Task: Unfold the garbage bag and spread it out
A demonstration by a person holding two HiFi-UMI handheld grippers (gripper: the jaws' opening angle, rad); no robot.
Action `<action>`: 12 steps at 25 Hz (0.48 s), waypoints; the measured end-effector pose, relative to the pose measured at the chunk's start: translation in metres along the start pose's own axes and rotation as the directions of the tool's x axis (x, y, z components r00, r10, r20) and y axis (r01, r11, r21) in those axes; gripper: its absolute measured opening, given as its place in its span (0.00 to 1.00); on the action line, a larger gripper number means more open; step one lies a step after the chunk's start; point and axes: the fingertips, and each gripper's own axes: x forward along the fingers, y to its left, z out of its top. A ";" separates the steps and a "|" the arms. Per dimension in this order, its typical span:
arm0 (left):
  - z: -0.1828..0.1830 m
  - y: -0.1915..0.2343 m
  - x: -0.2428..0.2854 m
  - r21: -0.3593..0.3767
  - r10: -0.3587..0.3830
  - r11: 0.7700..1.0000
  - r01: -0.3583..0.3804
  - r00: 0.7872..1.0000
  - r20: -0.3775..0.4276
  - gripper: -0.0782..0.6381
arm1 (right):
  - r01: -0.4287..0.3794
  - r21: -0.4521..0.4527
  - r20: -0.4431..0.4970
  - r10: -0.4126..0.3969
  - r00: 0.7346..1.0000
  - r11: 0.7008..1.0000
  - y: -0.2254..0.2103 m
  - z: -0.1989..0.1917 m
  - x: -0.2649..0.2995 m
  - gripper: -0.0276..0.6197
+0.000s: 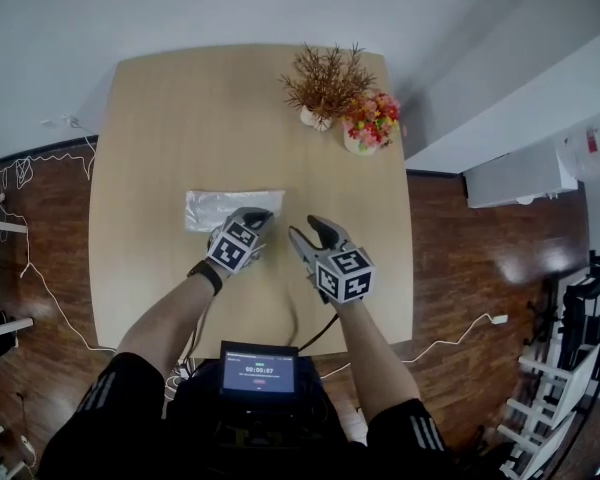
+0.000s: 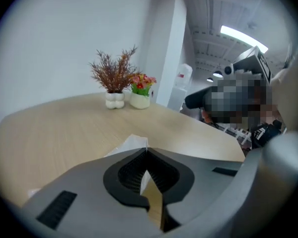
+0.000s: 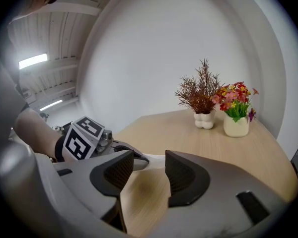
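Note:
A folded, silvery-white garbage bag (image 1: 218,208) lies flat on the wooden table (image 1: 170,118), left of centre. My left gripper (image 1: 260,215) reaches the bag's near right corner. In the left gripper view its jaws (image 2: 147,151) are together, with a pale sliver of the bag (image 2: 132,143) pinched at the tips. My right gripper (image 1: 305,230) hovers just right of it. It stands open with nothing between its fingers (image 3: 150,165). Beyond those fingers, the right gripper view shows the bag's edge (image 3: 155,158) and the left gripper (image 3: 131,157).
A white pot of dried brown twigs (image 1: 325,83) and a small vase of red and yellow flowers (image 1: 372,123) stand at the table's far right. A small screen (image 1: 259,370) sits at the person's waist. Cables (image 1: 25,258) trail on the dark floor to the left.

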 end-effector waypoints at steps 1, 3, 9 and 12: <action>0.000 0.002 -0.002 -0.009 0.003 1.000 -0.003 1.000 0.010 0.11 | -0.005 0.002 -0.013 0.005 1.000 1.000 0.000 -0.004 0.004 0.39; -0.005 0.011 -0.004 -0.015 0.030 0.999 -0.030 0.999 0.030 0.11 | -0.023 0.009 -0.040 0.023 0.999 1.000 0.000 -0.013 0.014 0.39; 0.002 0.015 -0.020 -0.078 0.032 0.997 -0.024 0.994 0.104 0.11 | -0.058 -0.139 -0.153 0.036 0.988 0.989 0.003 -0.040 0.042 0.39; 0.002 0.013 -0.024 -0.071 0.026 0.997 -0.018 0.994 0.108 0.11 | -0.065 -0.290 -0.186 0.011 0.983 0.955 0.007 -0.042 0.054 0.39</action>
